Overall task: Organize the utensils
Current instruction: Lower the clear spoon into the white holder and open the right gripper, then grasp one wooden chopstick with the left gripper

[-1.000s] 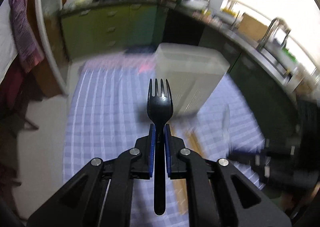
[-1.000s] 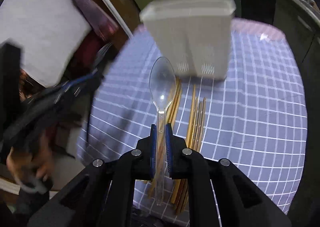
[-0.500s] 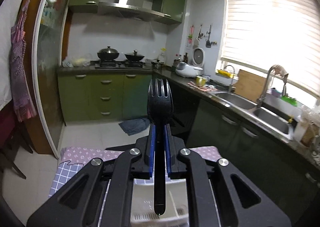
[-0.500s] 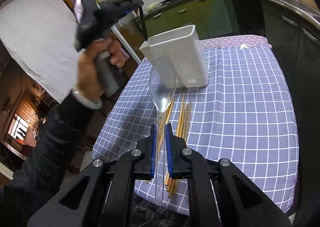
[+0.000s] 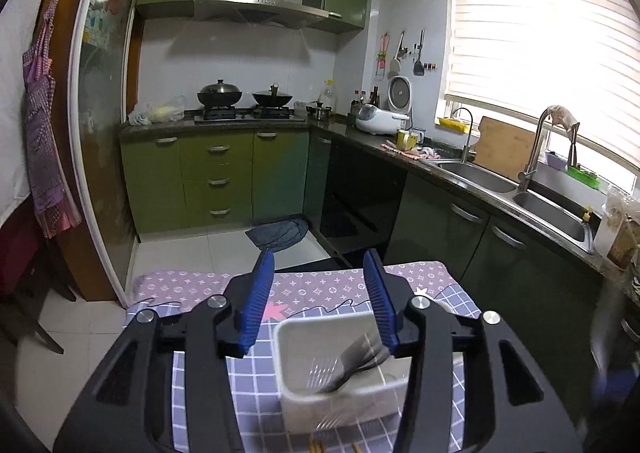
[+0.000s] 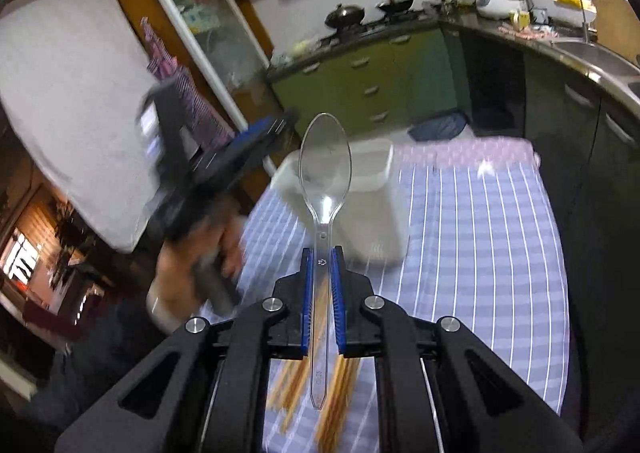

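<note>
Gripping the spoon [image 6: 325,189] upright, bowl forward, the right gripper [image 6: 320,285] faced the bin [image 6: 368,197] just ahead; the left gripper [image 5: 320,301], jaws just parted and empty, hung over it, the fork [image 5: 348,363] inside.

Left tongs [image 5: 319,298] just opening, empty, above white caddy [image 5: 344,393], blurred fork [image 5: 344,363] inside, checked tablecloth [image 5: 256,377]

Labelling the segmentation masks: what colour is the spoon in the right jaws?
Clear, see-through plastic spoon; shows best in the right wrist view.
</note>
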A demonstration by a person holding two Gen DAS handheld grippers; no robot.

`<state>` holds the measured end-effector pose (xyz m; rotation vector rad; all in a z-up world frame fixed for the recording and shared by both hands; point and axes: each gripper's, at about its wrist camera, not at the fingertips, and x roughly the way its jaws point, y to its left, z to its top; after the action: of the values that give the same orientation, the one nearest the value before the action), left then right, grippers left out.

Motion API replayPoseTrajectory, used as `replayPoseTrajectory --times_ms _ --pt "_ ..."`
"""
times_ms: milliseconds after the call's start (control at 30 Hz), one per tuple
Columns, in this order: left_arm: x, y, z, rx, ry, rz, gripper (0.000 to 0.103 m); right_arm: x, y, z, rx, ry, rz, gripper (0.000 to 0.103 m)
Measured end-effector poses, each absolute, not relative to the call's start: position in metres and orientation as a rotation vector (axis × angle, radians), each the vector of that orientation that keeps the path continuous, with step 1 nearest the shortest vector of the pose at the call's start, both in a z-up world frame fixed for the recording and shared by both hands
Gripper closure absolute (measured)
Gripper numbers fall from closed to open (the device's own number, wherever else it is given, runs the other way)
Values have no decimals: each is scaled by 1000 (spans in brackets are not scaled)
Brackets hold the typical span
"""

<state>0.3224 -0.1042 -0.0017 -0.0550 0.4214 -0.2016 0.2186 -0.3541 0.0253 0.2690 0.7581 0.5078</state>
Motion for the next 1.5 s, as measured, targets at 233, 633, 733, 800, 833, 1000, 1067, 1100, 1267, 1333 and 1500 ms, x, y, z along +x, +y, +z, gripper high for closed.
replayPoseTrajectory --times_ms 233,633,733,800,833,1000,1067,1100,1267,1333,1500 --pt "271 -79 12 -43 463 -209 57 293 -328 71 239 530 356 93" --pt "229 -46 -13 -7 608 -216 50 340 -291 20 76 533 263 93" --pt "231 -46 -25 6 691 -205 50 329 -289 5 37 553 252 93" --pt "234 -47 -36 -3 777 -219 50 326 -288 -3 16 584 252 93" --pt "235 -48 -41 -7 816 -220 50 322 -289 -6 6 592 250 93" --pt "234 -59 -60 34 908 -210 50 305 -291 -12 -42 597 244 84" --pt "234 -64 -67 50 944 -207 50 296 -293 -7 -49 582 247 79" --pt "234 -66 -70 53 960 -208 50 292 -295 -4 -50 573 246 77" --pt "236 -80 -89 90 1043 -213 50 260 -311 14 -29 560 268 75" --pt "242 -86 -100 102 1085 -214 50 245 -318 13 -15 596 292 75" --pt "261 -97 -134 80 1240 -218 63 215 -340 -10 -24 695 298 75"
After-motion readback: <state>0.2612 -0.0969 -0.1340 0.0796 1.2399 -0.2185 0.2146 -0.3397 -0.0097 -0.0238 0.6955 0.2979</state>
